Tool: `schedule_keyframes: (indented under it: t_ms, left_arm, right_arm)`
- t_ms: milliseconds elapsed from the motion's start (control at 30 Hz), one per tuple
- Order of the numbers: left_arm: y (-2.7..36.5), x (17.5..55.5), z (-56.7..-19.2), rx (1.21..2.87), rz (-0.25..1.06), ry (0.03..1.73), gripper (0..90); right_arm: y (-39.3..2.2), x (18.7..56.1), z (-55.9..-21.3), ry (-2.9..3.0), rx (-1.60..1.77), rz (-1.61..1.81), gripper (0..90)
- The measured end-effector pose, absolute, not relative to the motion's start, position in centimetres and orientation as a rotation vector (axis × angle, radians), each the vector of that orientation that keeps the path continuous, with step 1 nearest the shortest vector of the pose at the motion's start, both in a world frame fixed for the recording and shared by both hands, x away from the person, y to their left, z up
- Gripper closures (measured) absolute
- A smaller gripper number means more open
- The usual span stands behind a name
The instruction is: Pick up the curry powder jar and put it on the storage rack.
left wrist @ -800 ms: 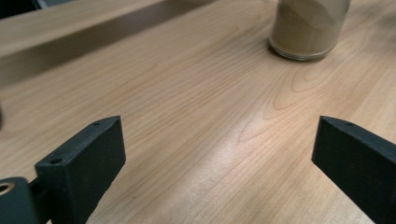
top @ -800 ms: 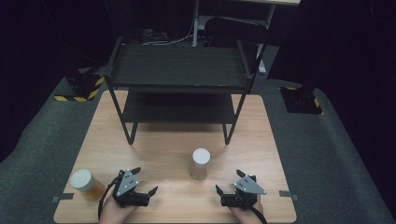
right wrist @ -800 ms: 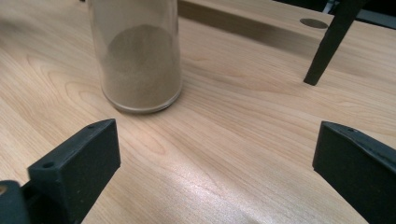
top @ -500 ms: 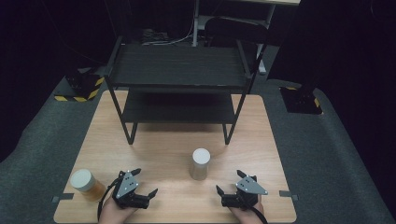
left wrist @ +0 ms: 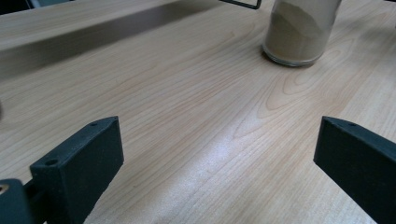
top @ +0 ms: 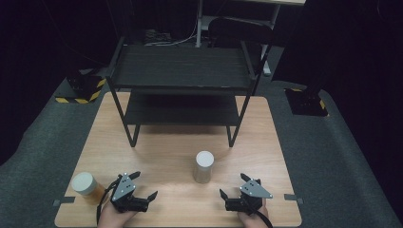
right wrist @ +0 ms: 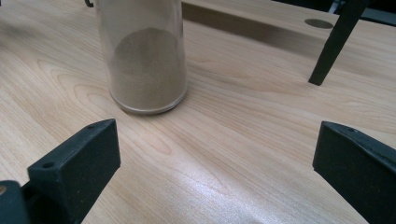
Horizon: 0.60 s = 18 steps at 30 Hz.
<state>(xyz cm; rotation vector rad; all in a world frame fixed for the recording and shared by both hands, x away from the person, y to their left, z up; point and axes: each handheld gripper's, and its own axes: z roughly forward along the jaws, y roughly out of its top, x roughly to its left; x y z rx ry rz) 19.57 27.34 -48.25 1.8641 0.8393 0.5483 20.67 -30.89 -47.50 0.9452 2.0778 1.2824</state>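
both grippers, left (top: 146, 186) and right (top: 229, 185), rest wide open and empty at the lower frame, so picking up looks unstarted; next, close on the centre jar (top: 204, 166).

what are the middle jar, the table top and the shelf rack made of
Middle jar: looks like clear glass, since the tan powder shows through its glossy wall; clear plastic is possible. Its pale lid is matte, material unclear.
Table top: light wood or wood-look laminate, with visible grain and a soft sheen.
Shelf rack: probably metal, with thin black matte legs.

Tan powder jar w/ white lid (top: 204, 166), amber jar (top: 86, 186), black shelf (top: 183, 66), light woodgrain table (top: 166, 152)
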Motion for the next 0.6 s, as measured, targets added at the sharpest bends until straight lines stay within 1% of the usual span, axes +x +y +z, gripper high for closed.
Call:
schedule_keyframes:
  t_ms: [167,333,600]
  left_arm:
    - [27.4,19.5,-48.2,1.866,0.552,0.831,1.4]
    - [27.9,19.0,-47.9,1.832,0.554,0.816,1.3]
    - [29.3,17.7,-46.3,1.759,0.567,0.786,0.8]
  right_arm:
    - [-31.2,20.7,-47.6,2.074,0.948,1.303,0.2]
    - [-31.4,20.9,-47.6,2.083,0.944,1.317,0.3]
    - [-31.3,20.8,-47.6,2.087,0.934,1.31,0.3]
